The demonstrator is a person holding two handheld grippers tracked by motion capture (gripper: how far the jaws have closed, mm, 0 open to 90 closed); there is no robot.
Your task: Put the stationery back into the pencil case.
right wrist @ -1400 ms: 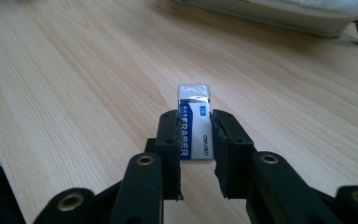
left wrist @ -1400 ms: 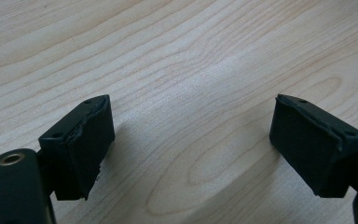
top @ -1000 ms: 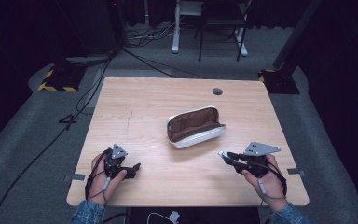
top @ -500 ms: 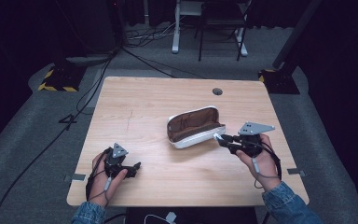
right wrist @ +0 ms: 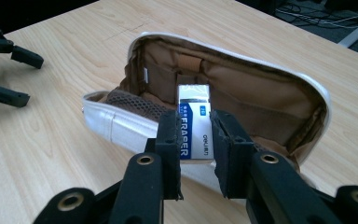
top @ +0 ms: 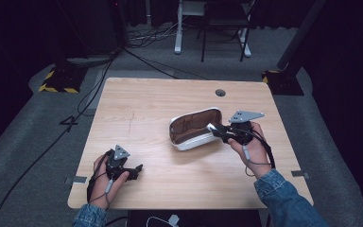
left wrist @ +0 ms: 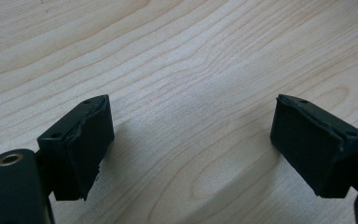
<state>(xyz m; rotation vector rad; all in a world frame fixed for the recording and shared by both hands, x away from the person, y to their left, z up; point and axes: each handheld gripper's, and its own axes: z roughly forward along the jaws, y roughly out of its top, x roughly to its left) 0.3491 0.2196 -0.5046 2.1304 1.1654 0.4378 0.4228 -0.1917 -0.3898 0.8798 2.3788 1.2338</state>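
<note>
I see a light wooden desk (top: 146, 109) from above, standing on grey carpet in a dark room. Near the middle of the desk, a little toward my right, lies a white pencil case (top: 194, 128), open, with a brown lining. My right gripper (top: 217, 130) reaches in from the right and its tip sits at the open mouth of the case, held by my right hand (top: 248, 149), the denim sleeve (top: 283, 196) coming up from the bottom edge. In the right gripper view its fingers (right wrist: 170, 140) pinch a white and blue eraser (right wrist: 194, 123), upright, with the word ERASER printed down its sleeve; the eraser is just above the near white wall of the case and in front of the brown lining, and a brown mesh pocket (right wrist: 133, 105) lies to its left inside the case. My left gripper (top: 134, 170) rests low on the desk near the front left corner, well apart from the case, held by my left hand (top: 105, 177). In the left gripper view its fingers (left wrist: 81, 144) are spread wide over bare wood, pinching nothing. A round cable hole (top: 220, 92) sits near the far edge of the desk. Beyond the desk I see loose cables (top: 156, 38) on the floor, the legs of a white frame (top: 179, 28), and yellow and black striped base plates (top: 56, 85) at the left.
</note>
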